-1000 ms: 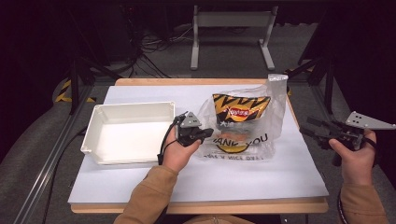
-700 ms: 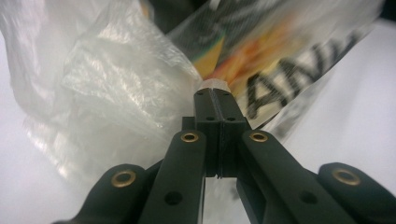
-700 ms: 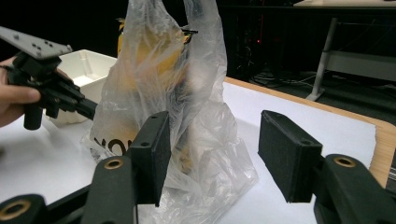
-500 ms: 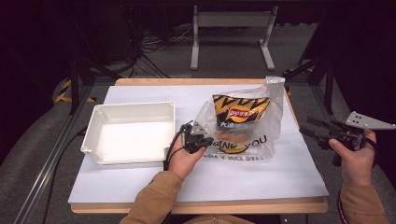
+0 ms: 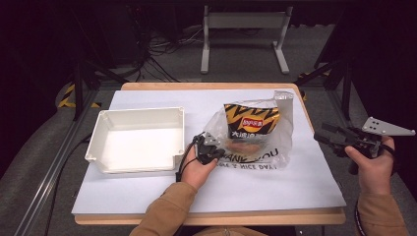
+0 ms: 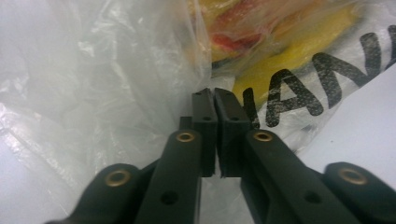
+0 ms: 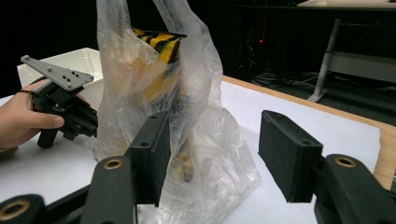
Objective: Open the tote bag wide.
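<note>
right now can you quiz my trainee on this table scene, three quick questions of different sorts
1. True or false: the left gripper has its jaws closed at the edge of the plastic bag.
2. Multiple choice: where does the white tray sit relative to the bag in the high view? A) to its left B) to its right C) on top of it
3. Fill in: the right gripper, held off the table's right edge, has its jaws ____.

Key: 1. True; the left gripper view shows the jaws pressed together against the plastic. 2. A. 3. Open; the right gripper view shows a wide gap, with the chip packet inside the bag beyond.
</note>
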